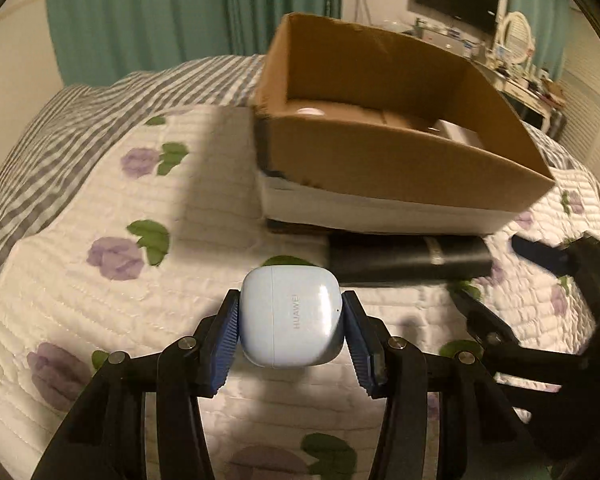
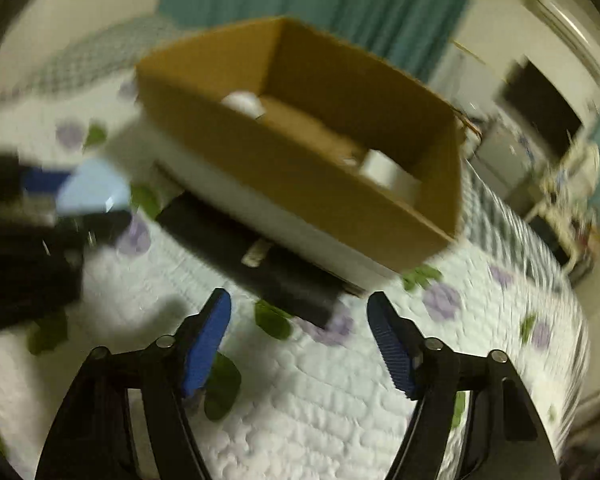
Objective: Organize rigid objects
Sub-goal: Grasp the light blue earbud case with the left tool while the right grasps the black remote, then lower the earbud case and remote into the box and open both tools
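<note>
Left gripper [image 1: 290,320] is pinching the blue earbud case [image 1: 292,316] over the bed [image 1: 100,300]. Right gripper [image 2: 300,332] has its fingers spread wide, nothing between them.

Glossy smooth pale-blue plastic earbud case [image 1: 292,316] between ribbed blue pads [image 1: 225,344] — beyond, matt brown cardboard box [image 1: 400,160] on quilted cloth bedspread [image 1: 100,300].

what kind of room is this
Most likely a bedroom. The work surface is a bed with a floral quilt and a striped sheet, teal curtains hang behind, and a cluttered dressing table with an oval mirror stands under a wall-mounted screen.
</note>
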Tool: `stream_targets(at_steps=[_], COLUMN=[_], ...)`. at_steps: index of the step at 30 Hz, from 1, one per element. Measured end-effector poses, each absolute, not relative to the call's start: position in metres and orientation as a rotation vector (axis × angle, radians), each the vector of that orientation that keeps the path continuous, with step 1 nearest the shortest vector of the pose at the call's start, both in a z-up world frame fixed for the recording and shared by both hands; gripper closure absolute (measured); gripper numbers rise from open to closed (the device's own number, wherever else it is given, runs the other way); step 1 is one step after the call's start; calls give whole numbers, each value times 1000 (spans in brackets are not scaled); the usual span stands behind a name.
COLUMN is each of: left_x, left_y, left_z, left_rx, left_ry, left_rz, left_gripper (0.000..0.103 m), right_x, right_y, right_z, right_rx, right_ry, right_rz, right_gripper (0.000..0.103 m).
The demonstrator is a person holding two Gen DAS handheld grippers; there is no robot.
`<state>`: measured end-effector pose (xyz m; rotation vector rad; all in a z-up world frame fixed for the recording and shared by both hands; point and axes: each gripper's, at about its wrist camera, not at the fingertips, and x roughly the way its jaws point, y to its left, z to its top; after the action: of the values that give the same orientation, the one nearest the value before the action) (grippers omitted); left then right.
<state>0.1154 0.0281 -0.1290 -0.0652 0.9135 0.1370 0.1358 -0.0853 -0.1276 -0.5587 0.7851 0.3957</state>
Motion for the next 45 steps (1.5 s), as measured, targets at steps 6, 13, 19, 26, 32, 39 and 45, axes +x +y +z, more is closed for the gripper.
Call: stream_targets(at_steps=[6, 13, 19, 26, 32, 39, 45], left_x=[124, 126, 124, 117, 106, 83, 78], left_y=[31, 42, 46, 49, 45, 36, 18], left_z=[-134, -139, -134, -122, -103, -69, -31], left_rx=[-96, -146, -141, -136, -115, -106, -86], left_ry=[928, 952, 936, 897, 853, 796, 749], left_rz=[149, 163, 174, 185, 159, 101, 49], left_gripper=[53, 53, 53, 53, 53, 53, 53], right_x=[152, 162, 168, 146, 129, 105, 100], right_y=[-58, -38, -54, -87, -120, -141, -148], right_z=[-151, -171, -158, -114, -84, -48, 9], right_rx=[-643, -742, -624, -366, -215, -156, -143], right_ry=[790, 758, 799, 860, 877, 831, 743], right_rz=[452, 424, 437, 509, 514, 501, 479], right_gripper=[52, 46, 59, 71, 84, 85, 85])
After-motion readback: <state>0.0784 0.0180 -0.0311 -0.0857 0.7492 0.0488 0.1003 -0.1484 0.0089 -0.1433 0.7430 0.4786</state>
